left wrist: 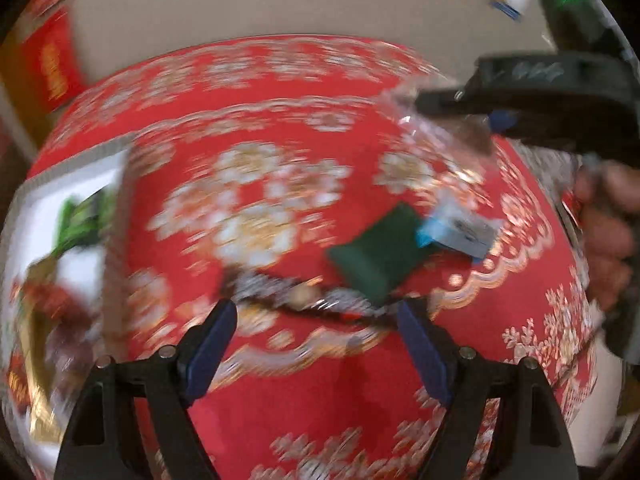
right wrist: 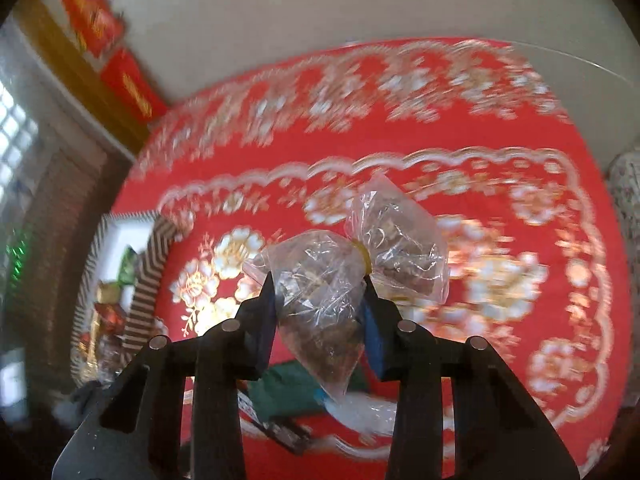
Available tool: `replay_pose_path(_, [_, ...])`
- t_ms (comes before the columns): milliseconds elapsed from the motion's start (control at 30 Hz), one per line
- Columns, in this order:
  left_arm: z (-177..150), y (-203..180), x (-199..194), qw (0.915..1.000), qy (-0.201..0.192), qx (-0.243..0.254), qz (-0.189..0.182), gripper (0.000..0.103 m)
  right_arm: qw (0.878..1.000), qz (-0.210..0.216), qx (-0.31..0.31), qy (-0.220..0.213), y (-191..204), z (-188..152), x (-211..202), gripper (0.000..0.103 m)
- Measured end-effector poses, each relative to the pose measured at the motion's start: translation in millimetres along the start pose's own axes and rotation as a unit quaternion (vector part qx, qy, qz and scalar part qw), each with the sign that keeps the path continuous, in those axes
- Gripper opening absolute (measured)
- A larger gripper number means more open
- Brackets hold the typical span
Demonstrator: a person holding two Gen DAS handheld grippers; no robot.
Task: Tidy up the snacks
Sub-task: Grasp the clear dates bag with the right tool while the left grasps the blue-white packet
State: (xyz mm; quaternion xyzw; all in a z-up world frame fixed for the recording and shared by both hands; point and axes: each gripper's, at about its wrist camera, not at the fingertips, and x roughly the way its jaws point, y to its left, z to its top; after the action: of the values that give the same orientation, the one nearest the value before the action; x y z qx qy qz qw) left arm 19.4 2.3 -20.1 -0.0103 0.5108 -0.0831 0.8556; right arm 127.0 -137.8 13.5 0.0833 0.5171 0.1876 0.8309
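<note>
No legible text; gold characters on red wall banners blurred.

You have round table under red cloth with white-gold flower pattern. Red banners with gold lettering hang on wooden frame at your left. Pale wall behind table. Bright window far left, blurred.

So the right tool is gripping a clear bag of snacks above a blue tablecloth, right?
Not quite: the tablecloth is red with a pale flower pattern, not blue. The right wrist view shows the right tool closed on the clear bag of snacks above it.
</note>
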Motion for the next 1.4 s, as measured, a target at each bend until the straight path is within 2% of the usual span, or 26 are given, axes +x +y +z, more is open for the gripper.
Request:
replay_pose_path(100, [14,-25,11,0.9991,-0.004,0.038,-0.02,0.084,0.999,0.0,0.029,-0.02,-26,-11,-30,0.036])
replay_pose_path(233, [32,-49,30,0.9964,0.008,0.054,-0.065,0.084,0.997,-0.01,0.071,-0.033,-63,-34,-55,0.036])
replay_pose_path(367, [46,-74,50,0.9948,0.028,0.06,-0.077,0.084,0.994,-0.026,0.105,-0.031,-90,-60,-64,0.036])
replay_pose_path(500, [58,-90,52,0.9919,0.018,0.086,-0.092,0.084,0.991,-0.031,0.131,-0.028,-112,-85,-73,0.036])
replay_pose_path(600, [66,-100,68,0.9834,0.058,0.144,-0.095,0.084,0.989,-0.033,0.143,-0.025,-122,-99,-78,0.036])
replay_pose_path(700, [65,-114,74,0.9704,0.064,0.221,-0.075,0.084,0.987,-0.031,0.153,-0.024,-128,-109,-79,0.036])
replay_pose_path(733, [66,-119,74,0.9643,0.068,0.243,-0.079,0.084,0.987,-0.029,0.156,-0.023,-129,-110,-80,0.036])
replay_pose_path(800, [67,-129,73,0.9458,0.083,0.302,-0.086,0.084,0.987,-0.027,0.154,-0.022,-129,-112,-80,0.036])
replay_pose_path(867, [69,-137,75,0.9202,0.107,0.363,-0.099,0.084,0.988,-0.025,0.151,-0.021,-127,-113,-79,0.036])
replay_pose_path(933, [70,-139,74,0.9016,0.125,0.401,-0.104,0.084,0.988,-0.022,0.152,-0.023,-126,-114,-81,0.036])
replay_pose_path(967, [71,-139,72,0.8951,0.129,0.412,-0.11,0.084,0.988,-0.023,0.151,-0.024,-126,-114,-81,0.036])
replay_pose_path(1100, [80,-141,70,0.8804,0.138,0.433,-0.136,0.084,0.988,-0.025,0.148,-0.025,-125,-115,-84,0.036])
replay_pose_path(1233, [85,-150,60,0.8487,0.142,0.484,-0.159,0.084,0.987,-0.028,0.155,-0.025,-128,-118,-86,0.036])
replay_pose_path(1300, [87,-156,54,0.8248,0.149,0.515,-0.18,0.084,0.987,-0.027,0.158,-0.023,-130,-119,-87,0.036])
replay_pose_path(1367, [86,-162,57,0.8023,0.167,0.545,-0.176,0.084,0.986,-0.028,0.162,-0.022,-131,-120,-86,0.036])
replay_pose_path(1400, [83,-164,61,0.7874,0.181,0.563,-0.172,0.084,0.986,-0.029,0.162,-0.021,-131,-120,-86,0.036])
